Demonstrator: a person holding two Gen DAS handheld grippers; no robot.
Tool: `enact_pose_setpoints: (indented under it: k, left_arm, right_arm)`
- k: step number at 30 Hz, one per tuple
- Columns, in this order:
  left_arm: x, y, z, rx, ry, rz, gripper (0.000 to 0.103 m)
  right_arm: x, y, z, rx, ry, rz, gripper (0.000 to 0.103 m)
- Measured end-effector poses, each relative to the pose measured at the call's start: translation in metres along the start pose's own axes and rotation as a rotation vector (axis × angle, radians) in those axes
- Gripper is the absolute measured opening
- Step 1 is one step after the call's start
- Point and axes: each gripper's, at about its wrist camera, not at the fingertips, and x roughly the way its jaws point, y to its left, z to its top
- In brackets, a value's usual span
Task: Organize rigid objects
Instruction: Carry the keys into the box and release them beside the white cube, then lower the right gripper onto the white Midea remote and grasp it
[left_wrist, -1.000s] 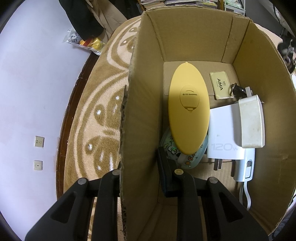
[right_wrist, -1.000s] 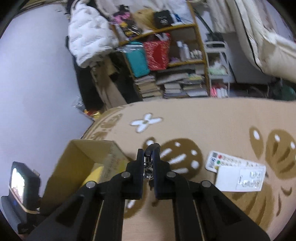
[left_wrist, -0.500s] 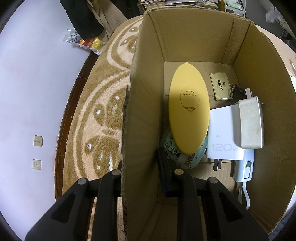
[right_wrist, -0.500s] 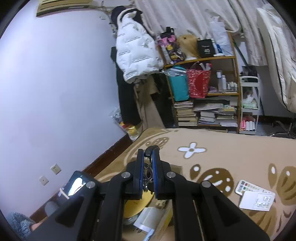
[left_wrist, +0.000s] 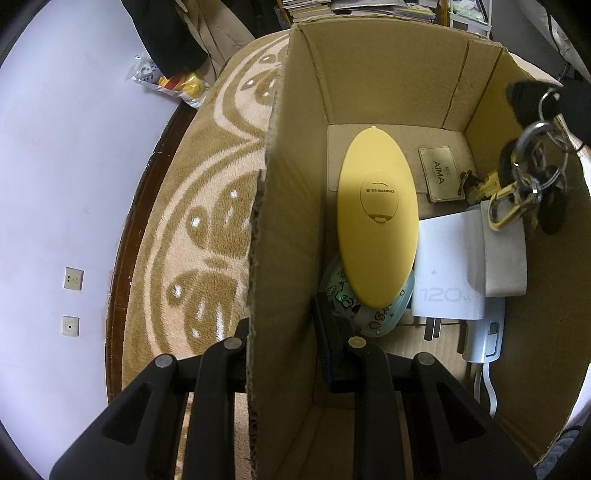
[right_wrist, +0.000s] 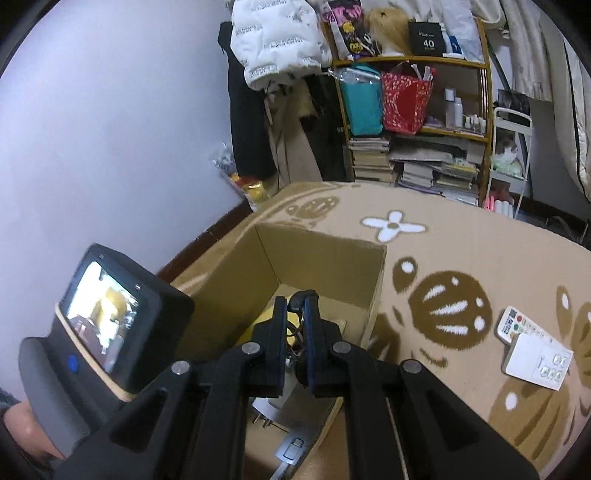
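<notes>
1. The bunch of keys (left_wrist: 532, 177), steel rings with a yellow clip and dark fobs, hangs inside the mouth of the cardboard box (left_wrist: 291, 206), near its right wall and above the things on its floor.
2. The right gripper (right_wrist: 297, 306) is clamped on the top of the keys; its fingers stand close together with the ring pinched between them, over the box's open top.
3. The left gripper (left_wrist: 284, 332) is closed on the box's left wall, one finger outside it and one finger inside, pressing the cardboard between them.
4. On the box floor, a yellow oval case (left_wrist: 376, 218) lies lengthwise in the middle, its near end resting on a patterned pouch (left_wrist: 347, 299).
5. Right of the case lie a white charger (left_wrist: 447, 273) marked 120W and a second, off-white adapter (left_wrist: 504, 254) on top of it; a gold card (left_wrist: 441, 173) sits toward the far wall.
6. The box stands on a beige and brown rug (right_wrist: 461, 258).
7. On the rug, well to the right of the box, lie two remote controls (right_wrist: 535, 347), one overlapping the other.
8. Beyond the box stands a crowded shelf (right_wrist: 413, 122).
</notes>
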Motion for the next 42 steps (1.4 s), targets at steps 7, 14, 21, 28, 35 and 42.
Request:
enact_pose_setpoints:
  k: [7,14,21,28,35,42]
  left_arm:
    - [0.001,-0.001,-0.001,0.002,-0.001,0.002,0.022]
    - [0.001,-0.001,-0.001,0.003,-0.001,0.002,0.022]
    - [0.000,-0.001,-0.001,0.006,-0.002,0.004,0.022]
    - [0.000,-0.003,-0.001,0.008,-0.002,0.005,0.022]
    - [-0.001,-0.005,-0.001,0.015,-0.002,0.014,0.022]
    - [-0.001,-0.006,-0.002,0.021,-0.003,0.020,0.022]
  right_arm:
    - [0.001,-0.008,-0.001,0.010,-0.001,-0.034,0.010]
    - [-0.009,-0.026,0.005,0.055,-0.043,-0.095,0.044]
    - [-0.019,-0.071,0.009,0.161,-0.058,-0.201,0.078]
    - [-0.014,-0.129,-0.003,0.271,-0.003,-0.354,0.093]
    - [0.000,-0.185,-0.030,0.443,0.075,-0.374,0.094]
    - [0.010,-0.215,-0.055,0.591,0.173,-0.386,0.094]
